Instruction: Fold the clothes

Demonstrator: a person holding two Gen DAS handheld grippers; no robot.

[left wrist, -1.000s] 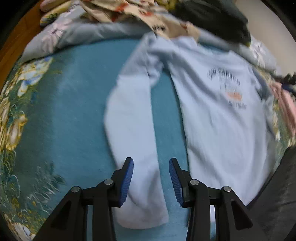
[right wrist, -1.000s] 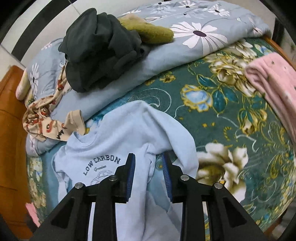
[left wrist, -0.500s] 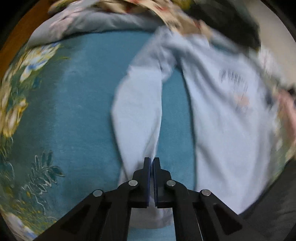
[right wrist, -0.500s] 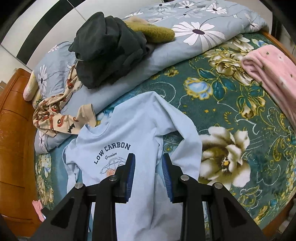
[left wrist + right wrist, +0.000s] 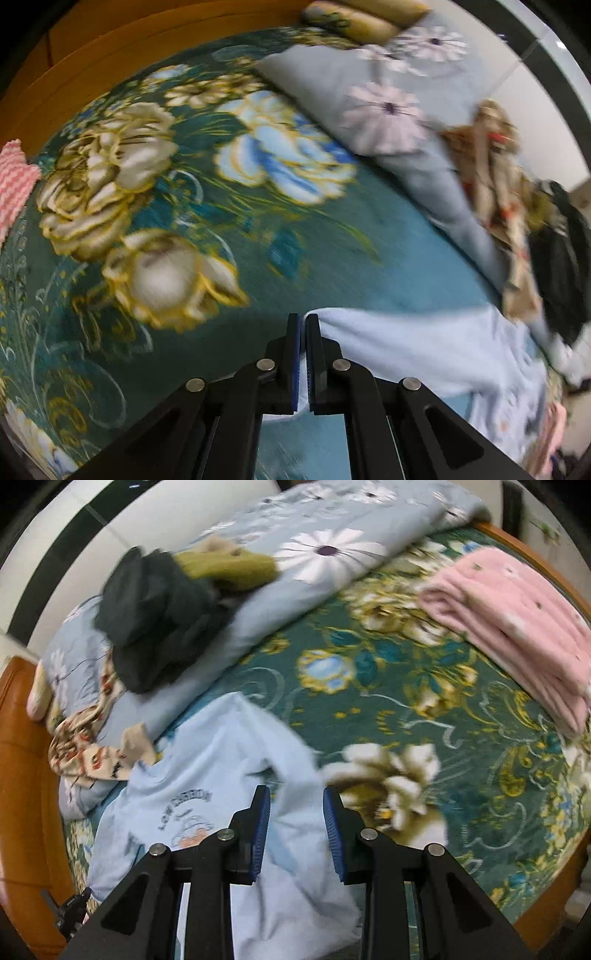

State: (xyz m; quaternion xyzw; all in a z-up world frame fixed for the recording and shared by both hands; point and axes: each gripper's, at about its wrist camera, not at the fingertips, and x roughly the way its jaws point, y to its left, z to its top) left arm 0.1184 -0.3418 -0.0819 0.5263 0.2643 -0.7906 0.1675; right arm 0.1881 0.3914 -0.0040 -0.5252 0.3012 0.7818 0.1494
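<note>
1. Light blue sweatshirt (image 5: 229, 775) lies spread on the bed, chest print facing up in the right wrist view, near the bed's wooden side; in the left wrist view its pale cloth (image 5: 424, 350) runs from the claw out to the right.
2. The bed carries a teal bedspread (image 5: 155, 206) with large cream and blue flowers, and a wooden bed frame (image 5: 22, 775) edges it.
3. A grey-blue quilt (image 5: 332, 554) with daisy print is bunched along the far side of the bed.
4. A folded pink blanket (image 5: 517, 624) sits on the bedspread, well apart from the sweatshirt.
5. A dark garment (image 5: 159, 616) is heaped on the quilt, with an olive-coloured piece (image 5: 229, 568) just beside it and a patterned beige cloth (image 5: 88, 746) below it, near the sweatshirt's collar.
6. The left claw (image 5: 301, 354) is pressed together, pinching an edge of the sweatshirt's pale cloth between its blue pads.
7. The right claw (image 5: 297, 834) stands partly spread above the sweatshirt's sleeve area; whether its pads touch the cloth cannot be told through the blur.
</note>
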